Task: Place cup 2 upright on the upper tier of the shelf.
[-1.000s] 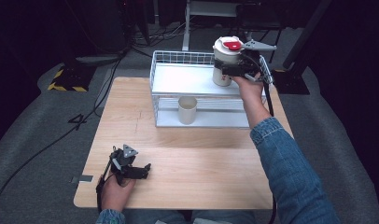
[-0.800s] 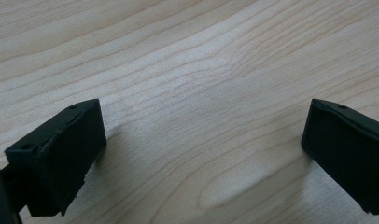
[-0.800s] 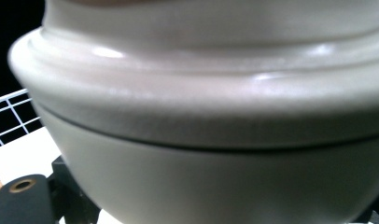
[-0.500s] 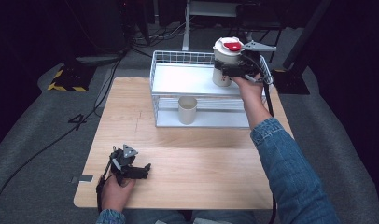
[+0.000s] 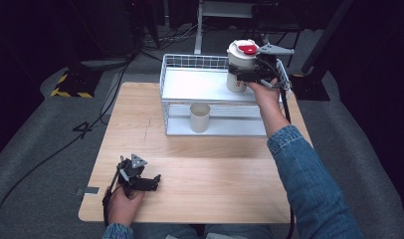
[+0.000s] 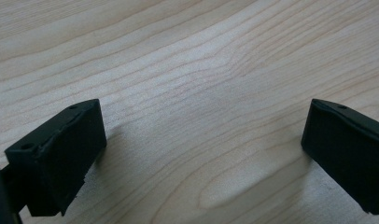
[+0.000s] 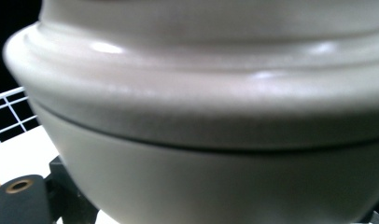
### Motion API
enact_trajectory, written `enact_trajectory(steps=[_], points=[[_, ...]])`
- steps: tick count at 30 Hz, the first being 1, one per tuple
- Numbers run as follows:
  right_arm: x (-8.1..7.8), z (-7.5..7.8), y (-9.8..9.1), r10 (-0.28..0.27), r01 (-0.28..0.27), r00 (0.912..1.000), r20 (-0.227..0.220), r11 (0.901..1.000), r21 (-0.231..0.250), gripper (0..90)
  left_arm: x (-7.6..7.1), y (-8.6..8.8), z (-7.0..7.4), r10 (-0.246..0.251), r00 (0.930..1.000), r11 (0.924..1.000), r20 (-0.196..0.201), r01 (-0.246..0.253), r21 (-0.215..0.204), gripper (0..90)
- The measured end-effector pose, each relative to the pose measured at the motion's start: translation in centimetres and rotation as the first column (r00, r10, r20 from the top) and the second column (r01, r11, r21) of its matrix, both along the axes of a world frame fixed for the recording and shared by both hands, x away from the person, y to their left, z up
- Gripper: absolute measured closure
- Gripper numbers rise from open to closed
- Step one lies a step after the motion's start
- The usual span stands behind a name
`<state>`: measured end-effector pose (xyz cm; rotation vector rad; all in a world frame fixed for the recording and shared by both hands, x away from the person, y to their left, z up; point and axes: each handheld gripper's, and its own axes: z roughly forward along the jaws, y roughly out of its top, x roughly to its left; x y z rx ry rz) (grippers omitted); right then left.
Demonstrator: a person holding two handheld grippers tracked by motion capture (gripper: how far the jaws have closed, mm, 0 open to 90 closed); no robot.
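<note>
Right gripper [image 5: 246,75]: at the lidded cream jar [image 5: 240,67] on the top shelf of the white wire rack [image 5: 210,84]. The jaws sit either side of the jar's body and have just been opening; whether the pads press on it, cannot tell.
Right gripper view: jar wall and lid rim [image 7: 201,107] very close and blurred; one black jaw [image 7: 19,200] low at left, the other cut off by the frame edge. A bit of wire grid [image 7: 10,112] and white shelf at left.
High view adds: red knob [image 5: 248,49] on the jar's lid, the jar upright at the shelf's right end, the hand [image 5: 262,89] and a denim sleeve [image 5: 309,179] behind the gripper.
Left gripper [image 5: 143,180]: resting on the wooden table [image 5: 215,174] near its front left corner, held in the left hand [image 5: 124,201], well apart from the rack.
Left gripper view: both jaws wide apart, bare wood grain [image 6: 201,93] between them, nothing held.
Cup [image 5: 200,117]: cream, upright on the rack's lower shelf, seen from above.
Hard to make out: contact at the jar; the hand covers the far jaw.
</note>
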<state>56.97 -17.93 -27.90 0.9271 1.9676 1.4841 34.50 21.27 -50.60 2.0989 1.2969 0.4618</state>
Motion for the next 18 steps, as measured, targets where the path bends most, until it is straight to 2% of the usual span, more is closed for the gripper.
enact_trajectory(steps=[2, 3, 10, 18], points=[[0.0, 0.0, 0.0, -0.019, 0.019, 0.9998, 0.012, 0.9997, -0.015, 1.7, 0.0, 0.0, 0.0, 0.0, 1.0, 1.0, 0.0, 0.0, -0.001, 0.3], [0.0, 0.0, 0.0, -0.024, 0.024, 0.9996, 0.013, 0.9996, -0.015, 0.7, 0.0, 0.0, 0.0, 0.0, 1.0, 1.0, 0.0, 0.0, -0.002, 0.4], [-0.4, 0.4, -0.4, -0.031, 0.031, 0.9995, 0.005, 0.9995, -0.002, 0.3, 0.0, 0.0, 0.0, 0.001, 1.0, 1.0, -0.001, -0.001, -0.002, 0.4], [-1.6, 1.2, -1.3, -0.004, 0.004, 0.9999, 0.009, 1.0, 0.0, 0.3, 0.0, 0.0, 0.0, -0.001, 1.0, 1.0, 0.001, 0.001, 0.0, 0.4]])
